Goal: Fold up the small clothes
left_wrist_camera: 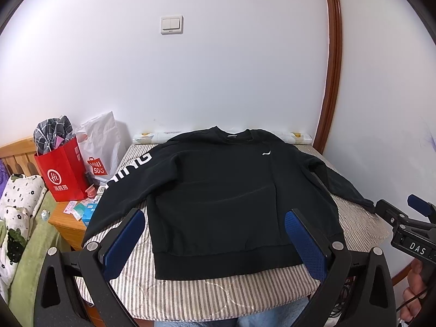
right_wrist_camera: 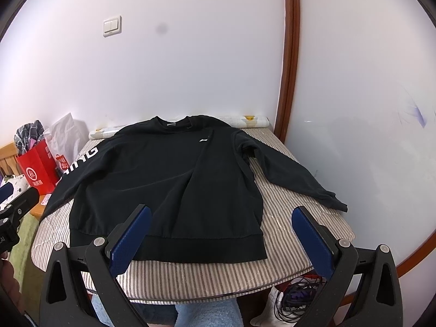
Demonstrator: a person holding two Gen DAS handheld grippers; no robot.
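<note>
Both the left gripper [left_wrist_camera: 215,242] and right gripper [right_wrist_camera: 222,238] hover with fingers apart, holding nothing. Ahead lies the black sweatshirt [left_wrist_camera: 226,190]; pinching one layer only could drag it off the tabletop [left_wrist_camera: 218,294].

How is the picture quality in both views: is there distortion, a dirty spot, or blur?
Left wrist view: strong fisheye bending curves the brown door frame, dark vignette in the corners; the black sweatshirt is sharp but so dark that its folds barely show. Right wrist view: the same bending, plus a grey smudge on the white wall, perhaps dirt on the lens; even, soft light, no glare.
</note>
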